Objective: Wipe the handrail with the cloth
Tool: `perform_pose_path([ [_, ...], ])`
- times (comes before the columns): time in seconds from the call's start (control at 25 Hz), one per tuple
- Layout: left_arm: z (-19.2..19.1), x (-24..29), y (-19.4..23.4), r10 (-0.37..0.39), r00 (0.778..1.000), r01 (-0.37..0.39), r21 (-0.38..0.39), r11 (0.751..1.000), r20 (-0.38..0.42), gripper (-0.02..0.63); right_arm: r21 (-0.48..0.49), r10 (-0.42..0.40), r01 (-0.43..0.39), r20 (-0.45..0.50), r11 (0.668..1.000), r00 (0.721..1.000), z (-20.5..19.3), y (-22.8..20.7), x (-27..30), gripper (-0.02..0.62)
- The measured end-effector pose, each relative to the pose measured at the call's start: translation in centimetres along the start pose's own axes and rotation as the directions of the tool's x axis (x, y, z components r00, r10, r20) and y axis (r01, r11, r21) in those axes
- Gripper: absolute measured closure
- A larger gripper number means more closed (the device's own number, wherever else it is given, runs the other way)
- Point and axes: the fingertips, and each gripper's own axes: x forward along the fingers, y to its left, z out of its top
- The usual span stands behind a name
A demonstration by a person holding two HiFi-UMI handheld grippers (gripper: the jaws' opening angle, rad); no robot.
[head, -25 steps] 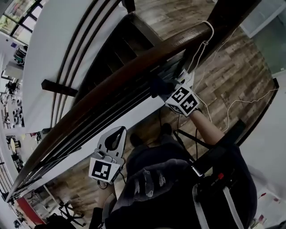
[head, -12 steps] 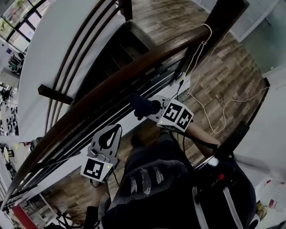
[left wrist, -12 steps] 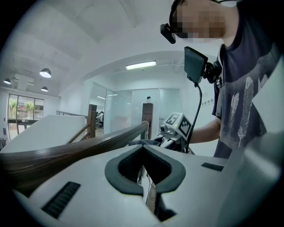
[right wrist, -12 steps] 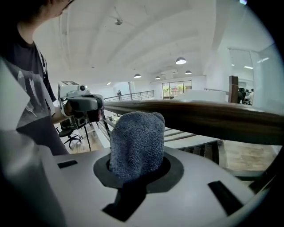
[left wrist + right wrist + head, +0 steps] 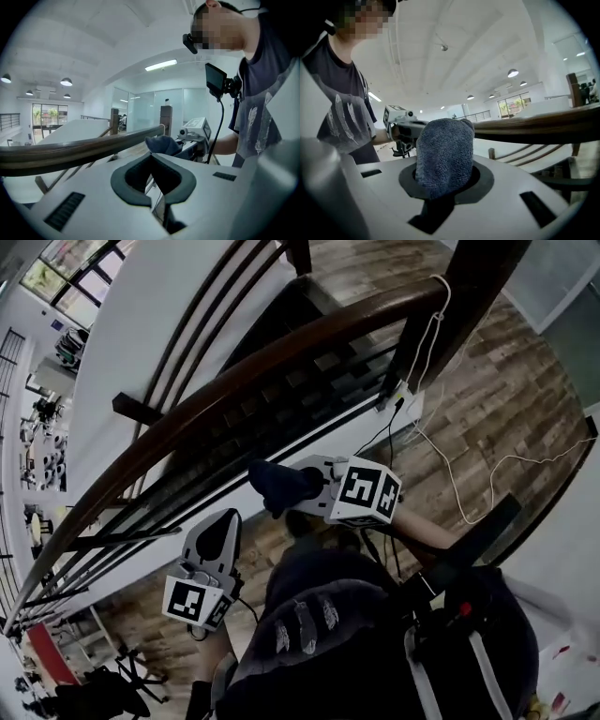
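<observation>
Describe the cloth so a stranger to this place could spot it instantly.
Find the long, dark wooden handrail curving across the stairwell. Beside it, on the person's side, the right gripper points toward the rail with its jaws shut on the cloth. It is a bunched, fuzzy blue-grey wad, the only soft thing there; the left gripper holds nothing.

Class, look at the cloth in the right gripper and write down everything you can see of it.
The cloth is dark blue-grey with a looped, towel-like pile. It is bunched into a rounded wad, clamped between the jaws of the right gripper, and bulges out past their tips. It sits just below the handrail and appears not to touch it.
</observation>
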Motion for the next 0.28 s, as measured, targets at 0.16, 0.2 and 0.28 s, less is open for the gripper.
perform_pose_path([
  [0.16,-0.6,-1.8,-2.5,0.045,0.999,-0.045,-0.006,0.999,-0.03,0.6,0.025,0.132,-0.135,0.109,0.991,0.985,1.1,3.7,-0.1,0.528],
  [0.2,-0.9,-2.4,-2.8,0.05,0.998,-0.05,-0.001,0.999,-0.036,0.6,0.028,0.164,-0.17,0.143,0.985,0.976,1.6,4.9,-0.1,0.528],
  [0.28,-1.6,-3.4,-3.2,0.062,0.997,-0.061,0.014,0.998,-0.045,0.6,0.025,0.228,-0.238,0.214,0.971,0.95,2.8,7.4,-0.2,0.528],
])
